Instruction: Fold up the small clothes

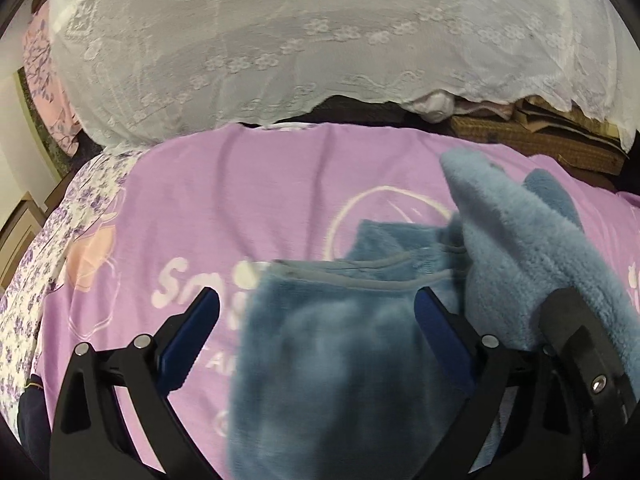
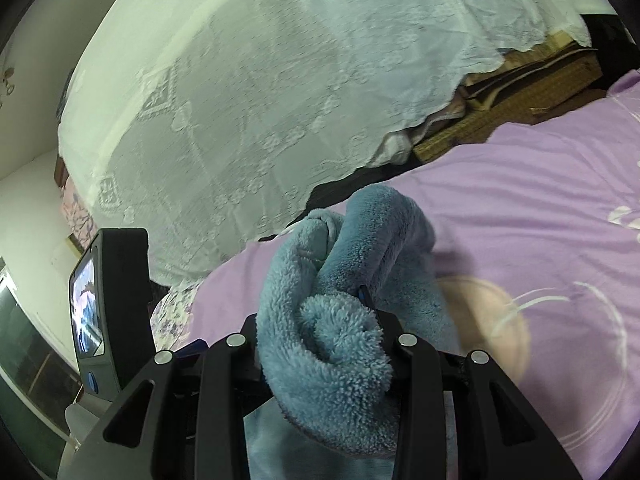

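Pinching a bunched blue fleece garment [image 2: 332,320] in the right gripper [image 2: 320,312], left gripper [image 1: 316,320] spread wide, garment draped between, over the purple bedsheet [image 1: 240,208].

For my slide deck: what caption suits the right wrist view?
Right tool shut on a bunched blue fleece garment above a lilac printed bedsheet.

The fluffy blue fleece garment [image 2: 332,320] looks plush and matt; the lilac printed cotton bedsheet [image 1: 240,184] is smooth; the sheer white lace cover [image 1: 280,40] is embroidered.
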Tool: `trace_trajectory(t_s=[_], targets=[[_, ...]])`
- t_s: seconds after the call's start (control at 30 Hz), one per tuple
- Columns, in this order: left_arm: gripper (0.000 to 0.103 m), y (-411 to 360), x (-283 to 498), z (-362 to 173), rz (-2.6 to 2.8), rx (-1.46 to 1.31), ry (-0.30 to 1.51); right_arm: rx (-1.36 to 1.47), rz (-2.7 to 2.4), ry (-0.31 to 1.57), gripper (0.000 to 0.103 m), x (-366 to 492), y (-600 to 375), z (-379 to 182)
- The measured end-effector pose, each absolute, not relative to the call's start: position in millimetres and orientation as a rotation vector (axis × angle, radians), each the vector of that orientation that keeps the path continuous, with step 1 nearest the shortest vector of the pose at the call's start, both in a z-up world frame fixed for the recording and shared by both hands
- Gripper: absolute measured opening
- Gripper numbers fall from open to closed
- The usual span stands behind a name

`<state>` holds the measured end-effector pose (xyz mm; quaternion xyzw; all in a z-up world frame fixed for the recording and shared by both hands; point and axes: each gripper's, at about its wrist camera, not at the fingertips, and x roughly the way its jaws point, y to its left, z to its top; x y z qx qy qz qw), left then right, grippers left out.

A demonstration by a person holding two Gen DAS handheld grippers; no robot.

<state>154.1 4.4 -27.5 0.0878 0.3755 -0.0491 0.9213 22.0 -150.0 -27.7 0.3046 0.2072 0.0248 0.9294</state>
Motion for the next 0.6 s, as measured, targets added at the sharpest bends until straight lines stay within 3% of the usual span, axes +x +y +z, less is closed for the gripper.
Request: trace_trajectory(t_s=[0.6], targets=[[0.092,115.8,167.9,-65.4,-0.026,0.063,0.825,0.47,0.151,0.528,0.036,47.7,-44.0,-41.8]])
